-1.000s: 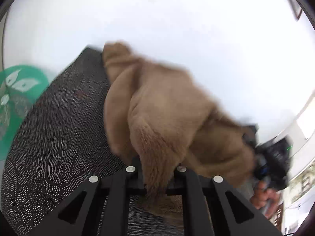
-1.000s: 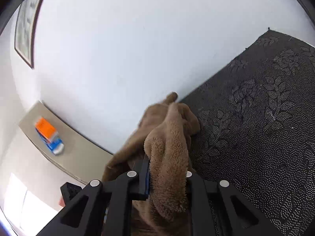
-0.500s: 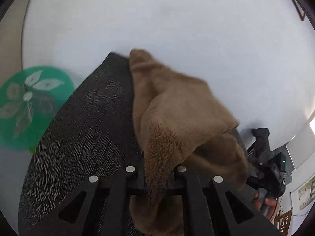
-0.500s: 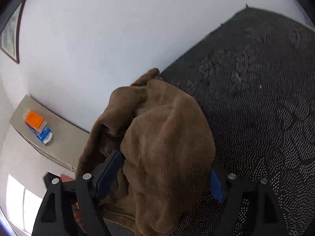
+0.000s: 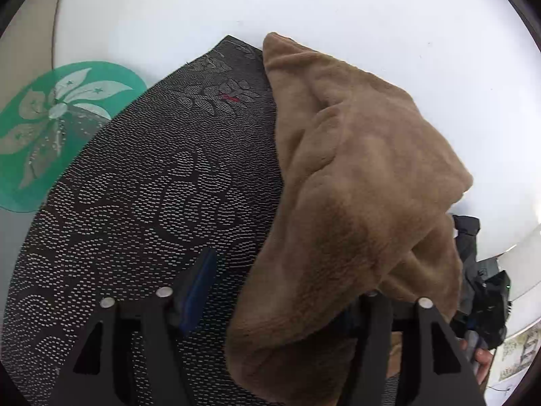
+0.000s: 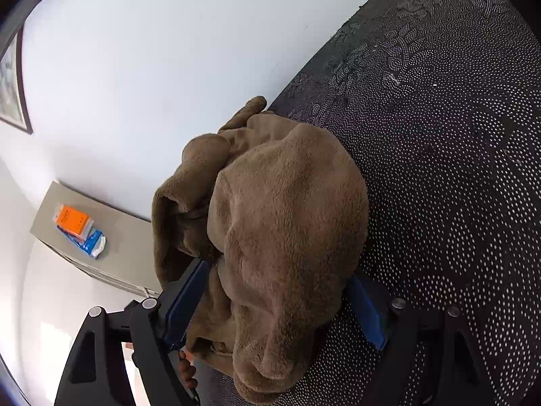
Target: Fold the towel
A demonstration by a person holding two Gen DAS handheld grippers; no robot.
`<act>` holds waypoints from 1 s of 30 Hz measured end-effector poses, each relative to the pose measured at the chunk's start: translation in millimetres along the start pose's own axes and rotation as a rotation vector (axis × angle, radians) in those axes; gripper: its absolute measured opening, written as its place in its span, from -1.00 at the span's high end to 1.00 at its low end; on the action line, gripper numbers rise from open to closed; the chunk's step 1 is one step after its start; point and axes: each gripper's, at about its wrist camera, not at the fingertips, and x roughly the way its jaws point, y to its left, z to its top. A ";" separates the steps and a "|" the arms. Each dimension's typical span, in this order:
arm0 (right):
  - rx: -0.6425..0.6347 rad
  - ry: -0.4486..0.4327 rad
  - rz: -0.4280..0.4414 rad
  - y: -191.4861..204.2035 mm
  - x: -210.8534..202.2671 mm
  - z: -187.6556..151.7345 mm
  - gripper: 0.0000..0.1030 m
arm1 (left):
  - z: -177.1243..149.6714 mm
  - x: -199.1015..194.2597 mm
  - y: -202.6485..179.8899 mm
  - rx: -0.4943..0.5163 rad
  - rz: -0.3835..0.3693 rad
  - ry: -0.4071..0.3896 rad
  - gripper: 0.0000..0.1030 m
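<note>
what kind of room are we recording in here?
Probably a home or a small office, not a lab: a round white table with a dark patterned placemat, a framed picture on the wall, and a grey cabinet holding small packets.

Towel (image 5: 355,176): brown fleecy cloth, soft matt nap. Mat (image 5: 152,203) under it: black woven fabric, raised dotted floral pattern, slight sheen. Left gripper (image 5: 274,308): matt black plastic, shiny metal screws, blue pads, maybe rubber. Green disc (image 5: 50,128) at 9 o'clock: smooth plastic, probably. Table (image 5: 338,6): smooth white, low gloss.
</note>
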 end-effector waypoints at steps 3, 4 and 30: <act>-0.032 -0.009 -0.030 7.5 1.9 -5.2 -0.60 | -0.7 1.5 -4.7 0.021 0.019 -0.008 -0.43; -0.052 -0.008 -0.028 8.2 7.1 -5.6 -0.60 | 0.3 4.0 -7.2 0.019 0.012 -0.002 -0.43; -0.308 -0.391 0.537 129.3 -115.0 42.6 0.47 | 40.2 -247.5 -117.3 0.007 -0.639 -0.489 0.81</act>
